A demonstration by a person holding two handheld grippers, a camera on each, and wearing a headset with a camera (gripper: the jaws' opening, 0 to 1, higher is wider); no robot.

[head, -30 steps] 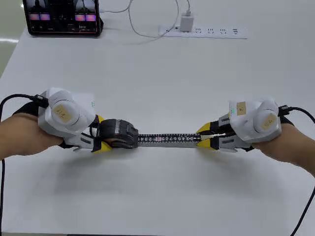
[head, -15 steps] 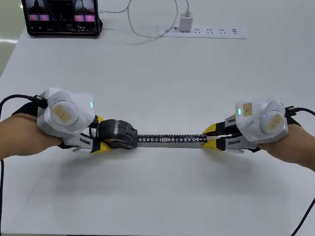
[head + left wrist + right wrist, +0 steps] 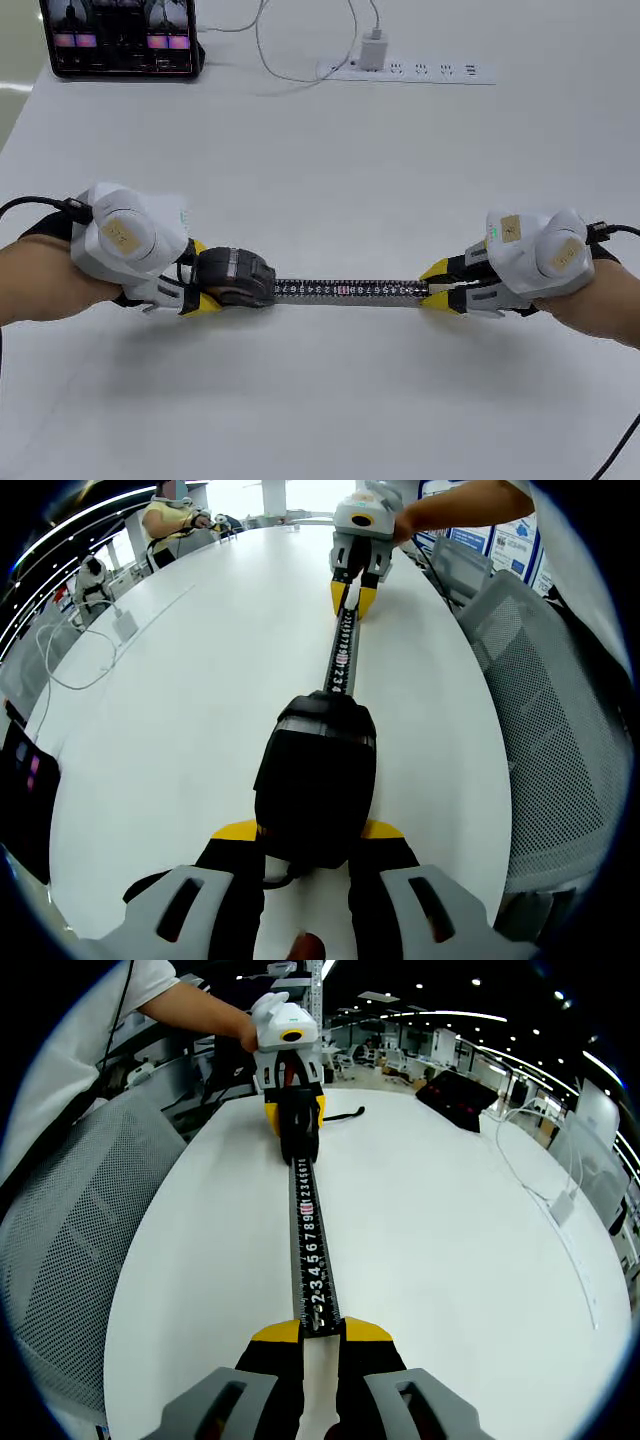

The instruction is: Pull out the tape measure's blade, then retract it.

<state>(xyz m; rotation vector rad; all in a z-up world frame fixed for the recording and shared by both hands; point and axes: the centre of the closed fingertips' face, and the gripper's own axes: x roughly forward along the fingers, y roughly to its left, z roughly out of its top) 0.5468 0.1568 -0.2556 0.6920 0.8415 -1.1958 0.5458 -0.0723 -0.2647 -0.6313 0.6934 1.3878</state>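
Stretching across the white table, the tape measure's blade shows white numerals 2 to 9 in the right gripper view; the left gripper clamps the black case, and the right gripper pinches the blade's tip.

R gripper pinching blade tip, L gripper clamping tape case
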